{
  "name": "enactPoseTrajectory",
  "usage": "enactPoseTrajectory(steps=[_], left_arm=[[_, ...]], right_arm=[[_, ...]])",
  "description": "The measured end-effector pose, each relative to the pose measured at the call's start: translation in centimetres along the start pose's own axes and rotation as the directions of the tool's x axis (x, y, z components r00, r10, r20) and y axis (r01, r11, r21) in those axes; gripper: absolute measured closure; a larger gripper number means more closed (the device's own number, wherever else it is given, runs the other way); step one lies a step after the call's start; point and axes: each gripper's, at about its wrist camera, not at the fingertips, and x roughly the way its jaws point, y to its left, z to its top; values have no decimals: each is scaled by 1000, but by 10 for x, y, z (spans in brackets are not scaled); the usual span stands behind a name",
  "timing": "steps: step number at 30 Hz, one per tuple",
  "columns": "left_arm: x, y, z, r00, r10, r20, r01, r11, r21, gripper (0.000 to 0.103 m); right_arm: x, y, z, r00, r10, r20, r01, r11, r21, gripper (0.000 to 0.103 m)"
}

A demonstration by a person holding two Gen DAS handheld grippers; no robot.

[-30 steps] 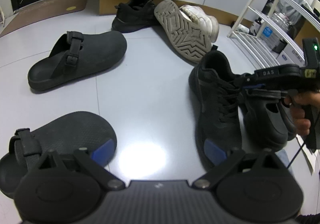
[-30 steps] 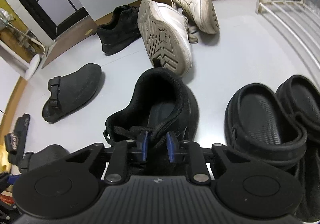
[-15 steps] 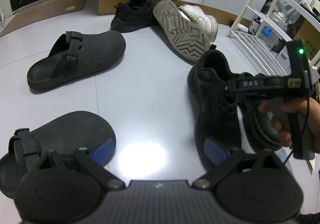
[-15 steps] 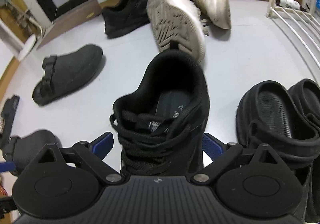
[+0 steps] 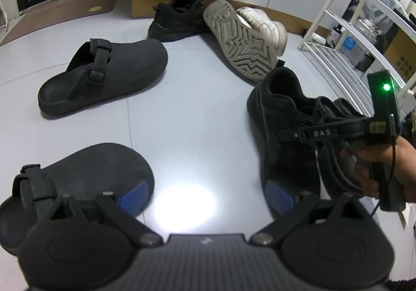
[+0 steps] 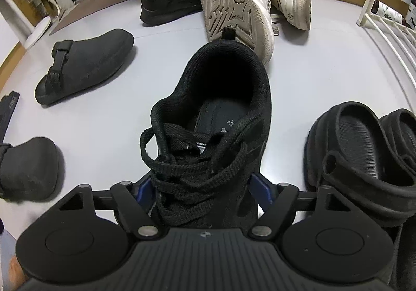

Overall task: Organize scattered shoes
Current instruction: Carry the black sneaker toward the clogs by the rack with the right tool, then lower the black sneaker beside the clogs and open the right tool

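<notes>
A black lace-up sneaker stands on the white floor with its heel pointing away. My right gripper straddles its laced front. The jaws are closing, and the blue pads lie against both sides of the shoe. In the left wrist view the same sneaker sits at the right, with a hand holding the right gripper over it. My left gripper hangs open above bare floor, holding nothing. One black clog lies at its left fingertip; the matching clog lies farther off.
A second black sneaker and two white sneakers, one tipped sole-up, lie by the far wall. A pair of black slip-on sandals sits just right of the held sneaker. A white wire rack stands at the right.
The right gripper let go of the sneaker's tongue and laces, opened wide, sank around the shoe's front, and has now narrowed onto it. The left gripper has not moved.
</notes>
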Motion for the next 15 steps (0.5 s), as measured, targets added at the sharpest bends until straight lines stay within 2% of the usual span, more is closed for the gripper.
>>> enactPoseTrajectory(steps=[5, 15], left_arm=[[0, 2, 1, 1000, 3, 2, -3, 1000, -8, 4], [2, -1, 1, 1000, 0, 1, 0, 1000, -10, 5]], right_arm=[[-3, -7, -2, 1000, -6, -15, 6, 1000, -12, 29], [-13, -24, -10, 998, -47, -47, 49, 998, 39, 31]])
